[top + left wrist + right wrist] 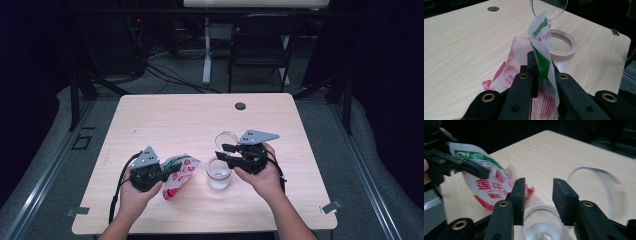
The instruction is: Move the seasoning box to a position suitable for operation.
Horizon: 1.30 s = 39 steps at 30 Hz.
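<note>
This looks like a lab or recording studio rather than a home. A pale wooden table [200,120] with a round cable hole [240,106] at its twelve o'clock edge stands on grey carpet [370,170], ringed by black curtains [390,75] from nine o'clock round to three. Behind it, at twelve o'clock, a black folding chair [260,47] sits beside the white leg of a desk [206,50], and loose cables [165,75] trail over the floor at eleven o'clock.

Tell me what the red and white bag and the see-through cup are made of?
The bag looks like thin, shiny plastic film: it crumples and twists where the left gripper pinches it. The cup is clear, smooth and holds its round shape; whether glass or hard plastic, I can't tell.
</note>
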Tool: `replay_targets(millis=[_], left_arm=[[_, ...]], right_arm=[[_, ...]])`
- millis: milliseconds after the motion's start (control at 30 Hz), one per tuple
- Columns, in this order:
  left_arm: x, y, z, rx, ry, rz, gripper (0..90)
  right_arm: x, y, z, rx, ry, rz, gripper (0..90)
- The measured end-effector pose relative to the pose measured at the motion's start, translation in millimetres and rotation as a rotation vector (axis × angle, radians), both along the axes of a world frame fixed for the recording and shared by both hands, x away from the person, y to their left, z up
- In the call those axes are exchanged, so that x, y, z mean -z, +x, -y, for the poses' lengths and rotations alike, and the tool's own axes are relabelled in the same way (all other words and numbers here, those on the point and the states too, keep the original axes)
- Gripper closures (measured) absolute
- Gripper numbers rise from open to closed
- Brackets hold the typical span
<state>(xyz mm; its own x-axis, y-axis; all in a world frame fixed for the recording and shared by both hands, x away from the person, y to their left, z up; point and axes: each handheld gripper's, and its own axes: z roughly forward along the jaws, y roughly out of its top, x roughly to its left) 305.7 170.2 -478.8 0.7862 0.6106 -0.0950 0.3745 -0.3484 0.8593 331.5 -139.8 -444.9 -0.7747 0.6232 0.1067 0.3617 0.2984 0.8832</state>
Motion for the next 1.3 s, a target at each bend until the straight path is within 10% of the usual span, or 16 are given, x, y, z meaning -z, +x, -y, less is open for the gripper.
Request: replay_targets(millis=[200,700,1300], left_arm=[[0.6,0.5,-0.7,-0.006,-0.006,-0.001,88.1],[2.6,-3.3,5.3,-0.001,0.0,0.016,87.3],[6.8,-8.6,1.3,-0.044,-0.028,0.013,84.4]], right_arm=[[10.5,9.4,-23.3,-0.077,-0.027,-0.06,78.0],[25.4,8.7,-54.8,-0.16,-0.073,-0.046,67.7],[33.0,18.5,-69.9,-0.211,-0.074,-0.063,78.2]])
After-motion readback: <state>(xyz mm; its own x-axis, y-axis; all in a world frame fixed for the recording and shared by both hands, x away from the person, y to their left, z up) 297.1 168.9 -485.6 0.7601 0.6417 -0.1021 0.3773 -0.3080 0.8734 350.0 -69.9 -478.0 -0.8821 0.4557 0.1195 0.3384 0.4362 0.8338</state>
